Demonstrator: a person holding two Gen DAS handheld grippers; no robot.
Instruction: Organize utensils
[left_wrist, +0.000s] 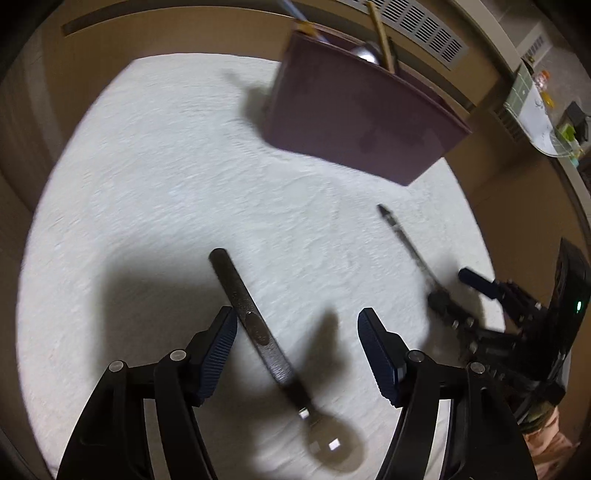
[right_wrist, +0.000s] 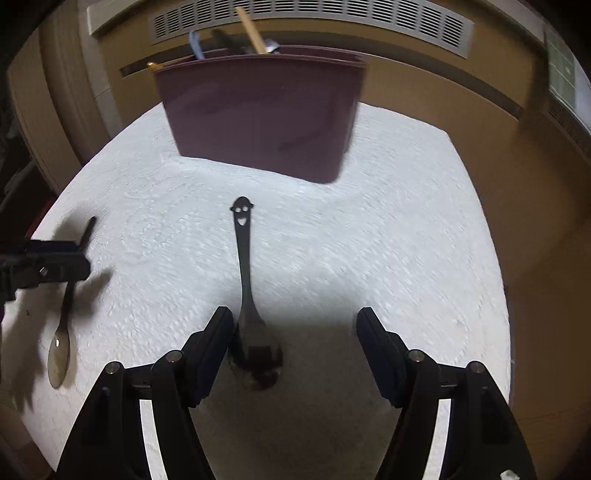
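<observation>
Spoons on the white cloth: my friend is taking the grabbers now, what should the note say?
Left gripper: open, empty, over the silver metal spoon.
Right gripper: open, empty, over the black smiley-handled spoon.
Both spoons lie flat on the white textured cloth.
Done: some utensils already stand in the maroon plastic bin.
Left: grip each spoon and put it in the bin.

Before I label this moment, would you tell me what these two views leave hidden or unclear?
- Bin contents: both views show only utensil tips above the rim; the maroon wall hides the rest.
- Black spoon bowl: right wrist view, dark in gripper shadow, beside the right gripper finger.
- Same spoon, left wrist view: blurred and partly behind the right gripper.
- Metal spoon under the left gripper: motion-blurred bowl.
</observation>
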